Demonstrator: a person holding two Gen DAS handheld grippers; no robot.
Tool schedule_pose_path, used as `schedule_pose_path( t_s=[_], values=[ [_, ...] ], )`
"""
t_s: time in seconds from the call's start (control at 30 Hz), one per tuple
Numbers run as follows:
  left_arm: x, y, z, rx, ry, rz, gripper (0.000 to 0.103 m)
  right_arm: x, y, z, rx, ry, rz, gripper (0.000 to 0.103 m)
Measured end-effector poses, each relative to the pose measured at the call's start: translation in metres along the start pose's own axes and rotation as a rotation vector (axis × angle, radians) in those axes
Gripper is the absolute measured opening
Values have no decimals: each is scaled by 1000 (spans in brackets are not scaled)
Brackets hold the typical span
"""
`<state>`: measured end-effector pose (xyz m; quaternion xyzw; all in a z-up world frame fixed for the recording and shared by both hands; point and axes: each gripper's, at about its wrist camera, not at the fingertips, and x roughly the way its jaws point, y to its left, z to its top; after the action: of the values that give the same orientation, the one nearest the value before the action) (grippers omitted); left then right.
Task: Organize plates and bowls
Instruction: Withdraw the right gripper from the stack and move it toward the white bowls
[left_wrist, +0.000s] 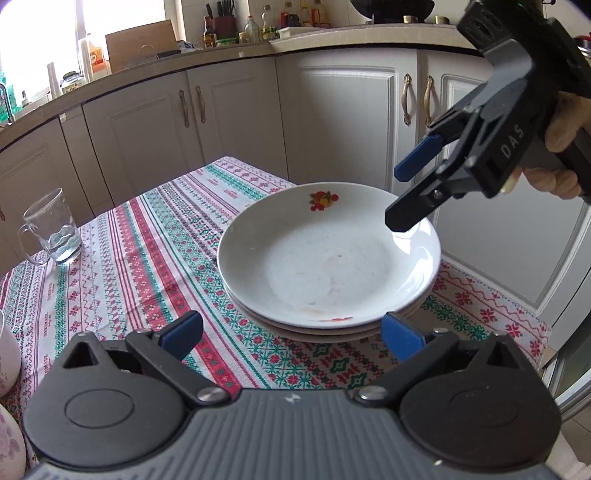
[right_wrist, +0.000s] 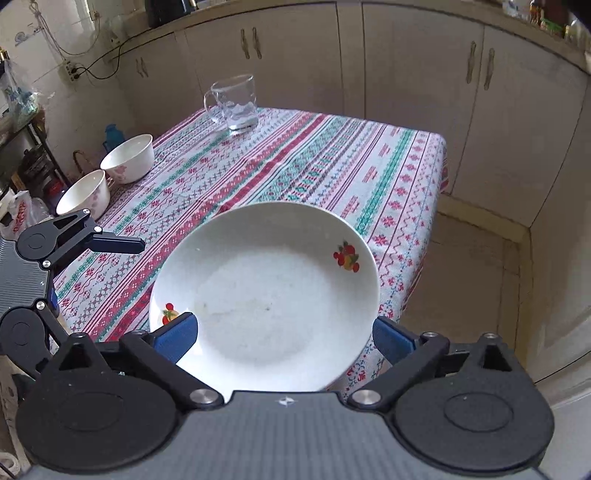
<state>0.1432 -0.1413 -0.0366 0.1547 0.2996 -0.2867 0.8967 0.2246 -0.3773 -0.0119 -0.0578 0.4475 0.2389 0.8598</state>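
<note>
A stack of three white plates (left_wrist: 328, 258) with fruit decals lies on the patterned tablecloth (left_wrist: 147, 258). My left gripper (left_wrist: 291, 334) is open, its blue pads on either side of the stack's near rim and holding nothing. My right gripper (left_wrist: 400, 195) hangs over the stack's far right rim, open, one fingertip close above the top plate. In the right wrist view the top plate (right_wrist: 266, 288) fills the space under my open right gripper (right_wrist: 284, 336), and the pads do not press on it. My left gripper (right_wrist: 99, 277) shows at the left. Two white floral bowls (right_wrist: 129, 157) (right_wrist: 85, 195) stand at the table's left edge.
A glass mug (right_wrist: 234, 103) with a little water stands at the far end of the table, also the glass mug (left_wrist: 51, 229) at the left. Cream kitchen cabinets (left_wrist: 240, 110) ring the table. Bare floor (right_wrist: 480, 277) lies to the right of the table's edge.
</note>
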Motion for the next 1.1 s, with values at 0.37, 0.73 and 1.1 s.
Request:
schedule_pose_path(
  t_s=[0.37, 0.73, 1.1],
  values=[
    [-24, 15, -9, -13, -48, 33, 102, -10, 64, -4, -74, -118, -179, 103],
    [-81, 43, -38, -61, -81, 91, 102, -7, 134, -14, -35, -270, -294, 103],
    [-151, 78, -87, -140, -74, 211, 102, 14, 198, -14, -75, -259, -243, 103]
  ],
)
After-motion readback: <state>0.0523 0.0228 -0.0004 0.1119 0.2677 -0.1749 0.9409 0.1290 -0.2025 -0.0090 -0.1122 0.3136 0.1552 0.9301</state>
